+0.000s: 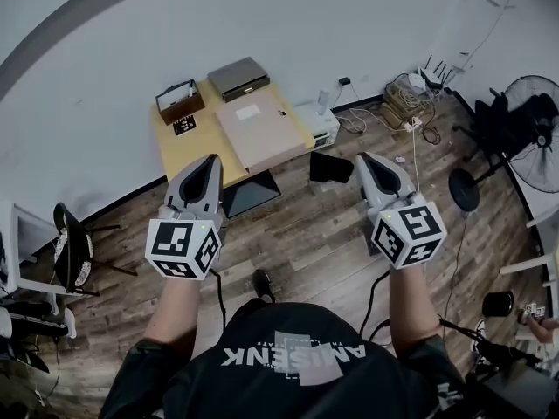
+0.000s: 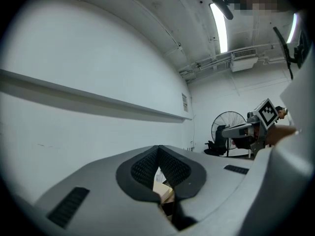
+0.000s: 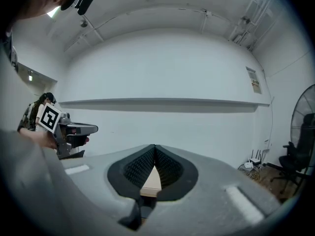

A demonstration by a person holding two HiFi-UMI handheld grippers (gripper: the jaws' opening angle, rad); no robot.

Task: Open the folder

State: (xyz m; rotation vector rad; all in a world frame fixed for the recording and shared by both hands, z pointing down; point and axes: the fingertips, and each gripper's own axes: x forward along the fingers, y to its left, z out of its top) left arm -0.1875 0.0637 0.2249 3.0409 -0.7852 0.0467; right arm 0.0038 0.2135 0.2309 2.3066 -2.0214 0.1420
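- Closed and empty, left claw and right claw hang short of the counter.
- Folder lies flat and shut on its right half. It looks nearly square, so I can't judge its long axis.
- Left claw hides the counter's near edge.

Looks along the right gripper at 6 o'clock, jaws closed tip to tip. Shows a sliver of tan surface through the gap beneath the tips. Catches the left gripper at 9 o'clock, marker cube uppermost, against a white wall. Finds a fan at 3 o'clock.
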